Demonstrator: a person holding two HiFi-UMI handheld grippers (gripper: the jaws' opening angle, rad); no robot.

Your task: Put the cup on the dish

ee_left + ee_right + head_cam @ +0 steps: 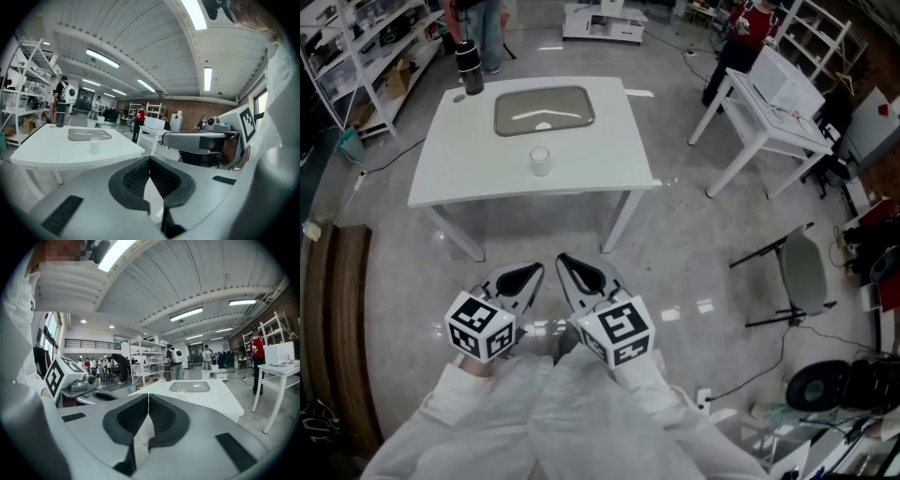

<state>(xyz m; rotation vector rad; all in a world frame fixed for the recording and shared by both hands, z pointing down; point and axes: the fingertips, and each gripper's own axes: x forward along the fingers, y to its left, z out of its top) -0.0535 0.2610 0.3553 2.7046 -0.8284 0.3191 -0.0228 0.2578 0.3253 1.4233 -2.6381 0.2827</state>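
Note:
A small white cup [540,160] stands on the white table [450,159], just in front of a flat grey dish [544,111]. Both grippers hover over the floor, short of the table's near edge and well apart from the cup. My left gripper [517,278] is shut with nothing between its pads. My right gripper [579,272] beside it is shut and empty too. The left gripper view shows the cup [95,145] and dish [89,135] ahead to the left. In the right gripper view the cup [181,392] and dish [190,386] lie ahead to the right.
A black bottle [470,67] stands at the table's far left corner. A second white table [769,112] with boxes is at the right, a folding stand [787,272] on the floor near it. Shelving [356,47] lines the left; people stand at the back.

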